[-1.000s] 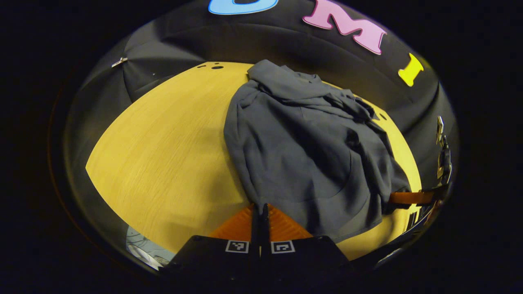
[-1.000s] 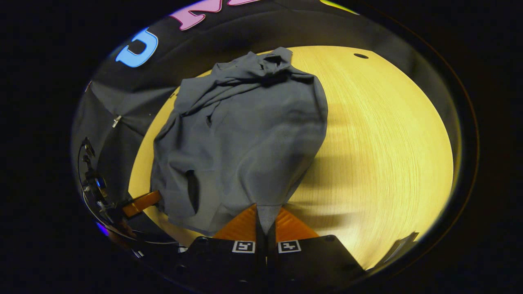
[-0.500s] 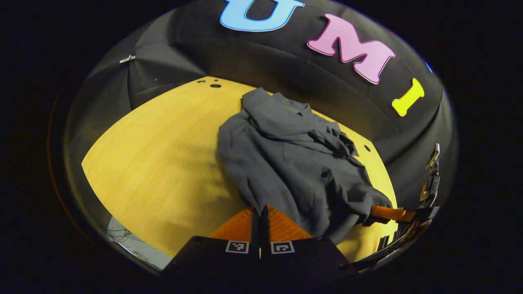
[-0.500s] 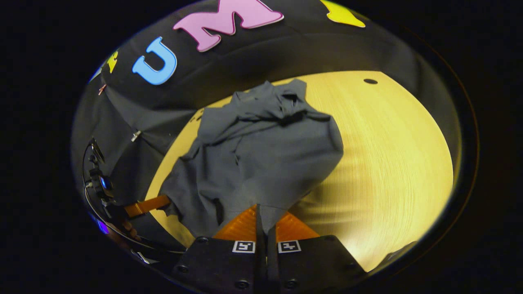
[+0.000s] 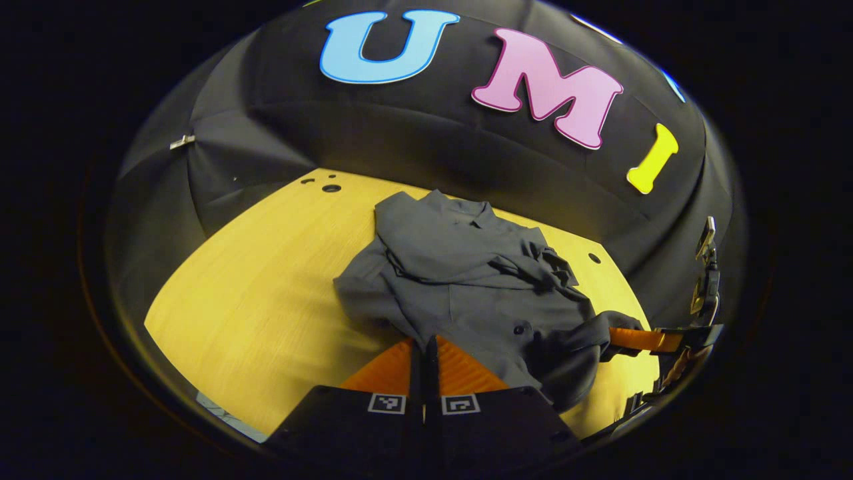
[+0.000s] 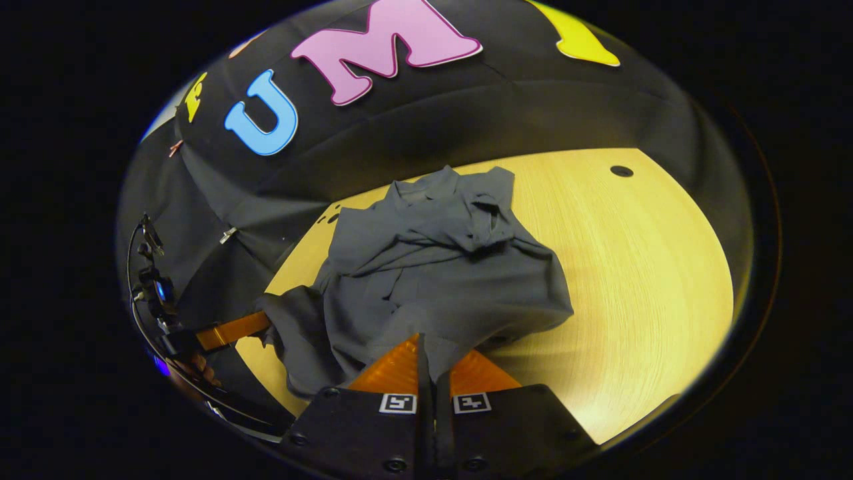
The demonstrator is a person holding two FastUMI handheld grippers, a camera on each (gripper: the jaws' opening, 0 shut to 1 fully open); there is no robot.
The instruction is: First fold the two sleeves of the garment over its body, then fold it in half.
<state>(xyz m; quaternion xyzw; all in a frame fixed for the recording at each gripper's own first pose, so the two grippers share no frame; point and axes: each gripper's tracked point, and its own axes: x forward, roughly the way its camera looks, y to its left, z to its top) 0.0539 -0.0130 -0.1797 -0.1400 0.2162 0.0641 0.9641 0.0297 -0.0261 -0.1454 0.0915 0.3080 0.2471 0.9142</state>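
A: Two grippers, left (image 5: 424, 347) and right (image 6: 426, 347), each with jaws clenched on the shirt's (image 5: 466, 280) near hem?

B: Yes; it lies mid-surface (image 5: 253, 293). Soft, limp cloth sags, so grip hem corners.

A wooden table (image 5: 253, 300) with a pale yellow top carries a dark grey garment (image 5: 466, 280), rumpled, its far part lying on the wood near the back edge. Small round holes (image 5: 331, 188) sit at the table's far corners
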